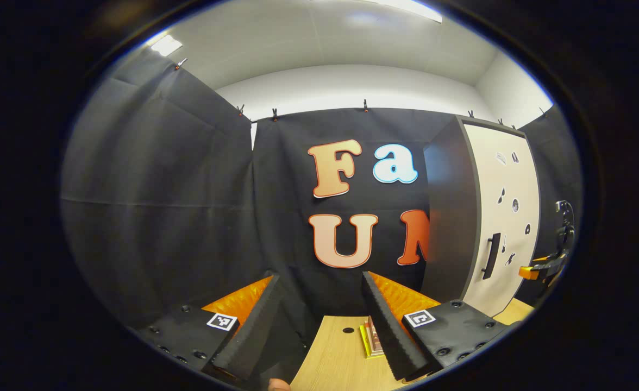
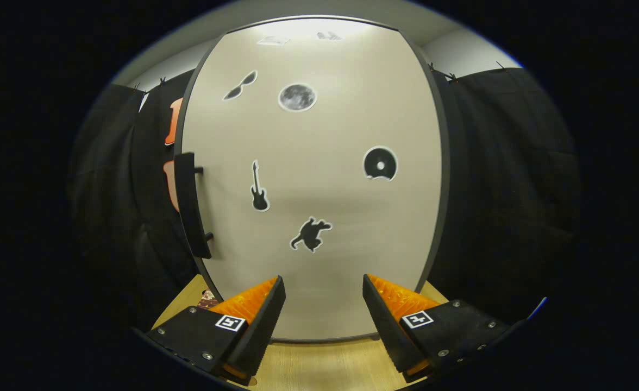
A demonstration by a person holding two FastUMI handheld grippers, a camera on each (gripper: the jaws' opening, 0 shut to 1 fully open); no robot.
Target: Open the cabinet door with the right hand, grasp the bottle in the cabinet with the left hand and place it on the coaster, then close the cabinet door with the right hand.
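Observation:
A tall dark cabinet with a pale door (image 2: pixel 319 179) stands on the wooden table; the door is shut and carries several black stickers. Its black bar handle (image 2: pixel 192 203) runs down the door's left edge. My right gripper (image 2: pixel 324 304) is open just in front of the door's lower part, right of the handle. In the left gripper view the cabinet (image 1: pixel 507 217) stands at the right with its handle (image 1: pixel 492 255). My left gripper (image 1: pixel 322 309) is open over the table, and the square coaster (image 1: pixel 371 339) lies flat beside its right finger. The other gripper (image 1: pixel 547 266) shows at the far right.
The light wooden table (image 1: pixel 336 358) has a small dark hole (image 1: pixel 348 330) near the coaster. Black cloth walls close in the booth behind and to the left. A corner of the coaster (image 2: pixel 207 298) peeks out left of the cabinet's base.

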